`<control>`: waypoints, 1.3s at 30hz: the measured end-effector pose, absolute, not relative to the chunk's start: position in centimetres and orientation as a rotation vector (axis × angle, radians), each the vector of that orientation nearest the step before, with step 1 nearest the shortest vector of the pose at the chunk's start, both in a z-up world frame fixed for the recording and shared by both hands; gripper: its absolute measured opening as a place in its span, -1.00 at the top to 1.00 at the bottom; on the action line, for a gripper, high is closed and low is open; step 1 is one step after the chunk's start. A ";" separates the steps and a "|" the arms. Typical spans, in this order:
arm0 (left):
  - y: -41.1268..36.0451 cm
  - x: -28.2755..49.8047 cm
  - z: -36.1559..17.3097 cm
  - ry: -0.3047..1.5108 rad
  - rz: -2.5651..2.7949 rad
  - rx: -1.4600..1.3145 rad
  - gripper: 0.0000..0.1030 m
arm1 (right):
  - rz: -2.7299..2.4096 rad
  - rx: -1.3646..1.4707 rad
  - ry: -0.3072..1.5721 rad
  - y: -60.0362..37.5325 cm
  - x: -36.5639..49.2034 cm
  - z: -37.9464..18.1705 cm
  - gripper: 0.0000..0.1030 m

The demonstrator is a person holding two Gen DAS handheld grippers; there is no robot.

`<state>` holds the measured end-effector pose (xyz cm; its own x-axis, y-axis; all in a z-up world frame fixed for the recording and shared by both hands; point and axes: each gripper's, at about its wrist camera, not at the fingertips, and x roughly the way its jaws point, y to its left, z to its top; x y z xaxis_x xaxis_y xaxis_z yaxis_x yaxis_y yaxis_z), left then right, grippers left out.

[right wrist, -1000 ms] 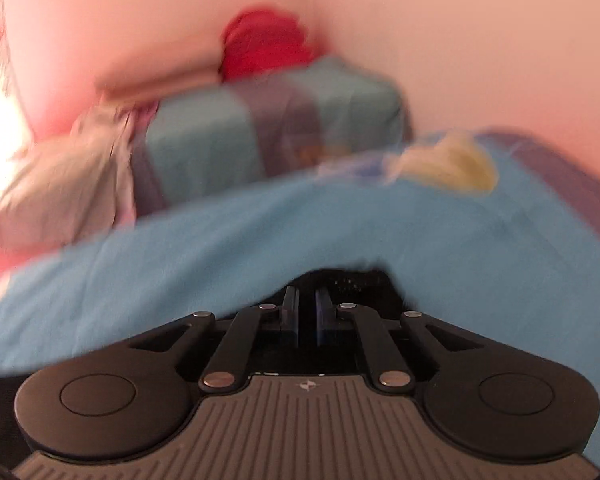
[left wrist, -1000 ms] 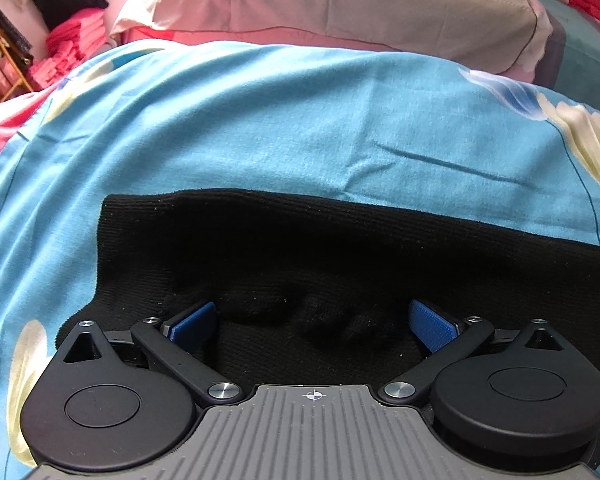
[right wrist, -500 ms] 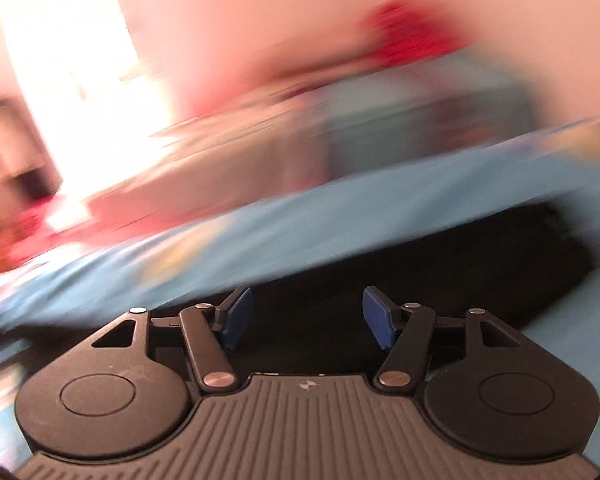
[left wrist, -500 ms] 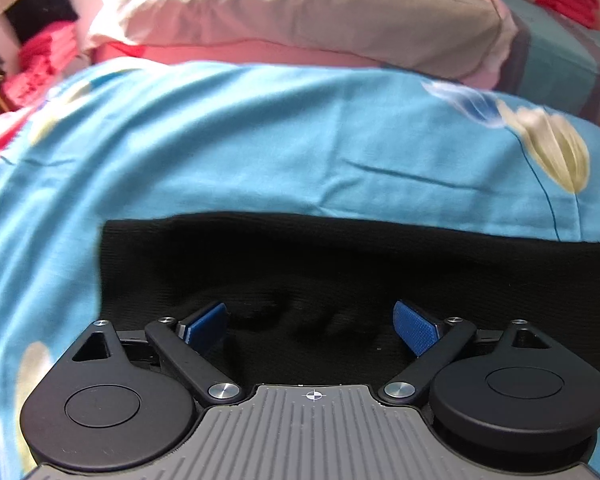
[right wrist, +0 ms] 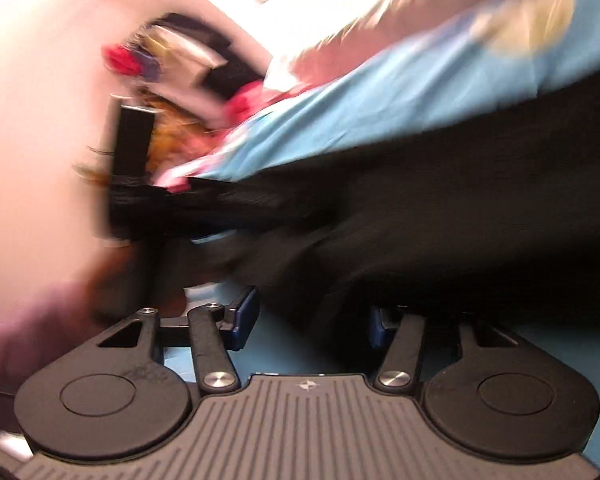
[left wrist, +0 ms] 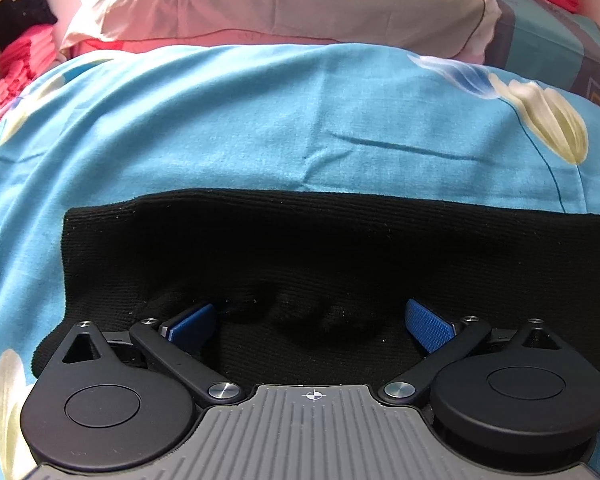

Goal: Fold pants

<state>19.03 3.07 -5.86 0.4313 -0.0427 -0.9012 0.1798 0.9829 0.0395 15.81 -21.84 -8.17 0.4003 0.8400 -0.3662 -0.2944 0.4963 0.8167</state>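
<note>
Pants point(left wrist: 340, 256) lie flat on the blue sheet point(left wrist: 260, 120) of a bed. They are black and look knitted, with fine ribs. Their far edge runs almost straight across the left wrist view, and one corner sits at the left. Small bumps show in the cloth between the fingers.

The left gripper point(left wrist: 312, 320) is spread wide. Its blue pads point(left wrist: 428, 324) sit low over the pants, one on each side of the bumps. Nothing is pinched between them. Whether the pads touch the cloth is hard to tell.

The right gripper point(right wrist: 312, 320) is also spread, with a wide gap. Its view is very blurry. A dark fold of the pants point(right wrist: 420, 220) hangs in front of its fingers, and blue sheet shows below. It does not hold anything.

A big pillow point(left wrist: 284, 4) lies past the pants.
</note>
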 end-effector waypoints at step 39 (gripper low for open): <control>2.9 19.0 -6.0 1.116 -0.148 0.155 -1.00 | 0.491 0.675 0.709 -28.6 13.8 -7.0 0.41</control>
